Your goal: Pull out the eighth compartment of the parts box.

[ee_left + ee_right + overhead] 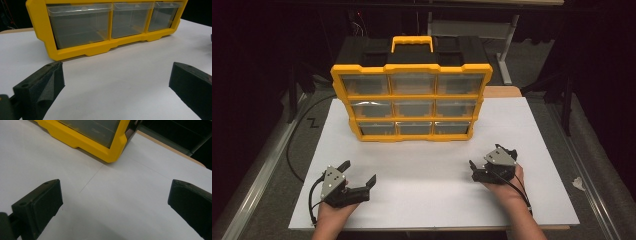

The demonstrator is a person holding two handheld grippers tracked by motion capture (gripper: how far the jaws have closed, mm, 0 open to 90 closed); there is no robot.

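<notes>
Both pairs of fingers stand wide apart on my two grippers, with nothing between them but bare white board. My left gripper (pixel 359 172) rests low on the near left of the table (pixel 427 200), its pads (pixel 42 87) spread to the edges of its own view and pointing at the organiser (pixel 412 100). My right gripper (pixel 489 157) sits at the near right, well apart from the left one, its pads (pixel 40 205) equally far open and holding nothing. I see the organiser upright at the far middle of the table, yellow frame, black top, carry handle (pixel 412 42) up. Its clear drawers (pixel 80 25) sit in three rows of three, all pushed in; they look empty, though glare makes that hard to judge. Neither gripper touches it.
</notes>
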